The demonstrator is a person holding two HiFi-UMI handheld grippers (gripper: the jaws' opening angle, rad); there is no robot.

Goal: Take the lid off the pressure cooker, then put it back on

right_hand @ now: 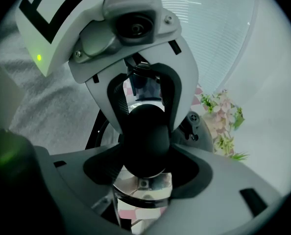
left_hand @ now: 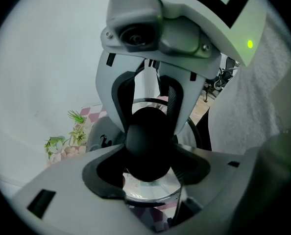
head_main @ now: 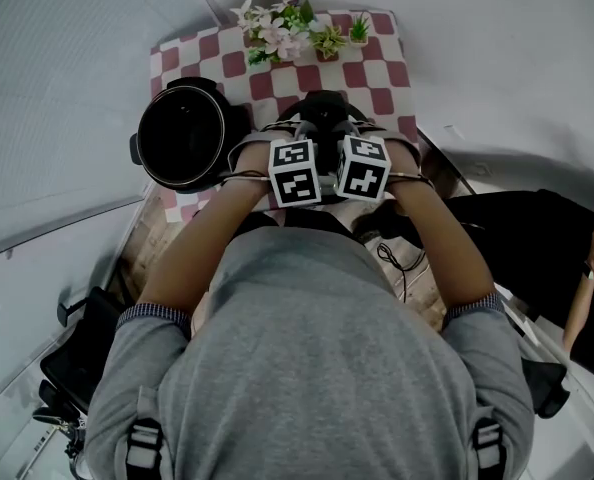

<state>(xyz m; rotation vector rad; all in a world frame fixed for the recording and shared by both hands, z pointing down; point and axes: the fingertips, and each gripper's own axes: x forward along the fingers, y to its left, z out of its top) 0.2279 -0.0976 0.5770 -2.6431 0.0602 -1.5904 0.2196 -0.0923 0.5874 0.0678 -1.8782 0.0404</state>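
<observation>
The glass lid [left_hand: 150, 194] hangs by its black knob [left_hand: 148, 143], clamped from opposite sides by the left gripper [left_hand: 148, 176] and the right gripper [right_hand: 144, 173]. Only the gripper views show this grasp. The head view alone shows the open cooker pot [head_main: 182, 133] just beside the grippers, on the person's left, on the checked table [head_main: 379, 70].

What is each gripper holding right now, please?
Left gripper: closed on the lid's black knob.
Right gripper: closed on the lid's black knob too, from the opposite side.
</observation>
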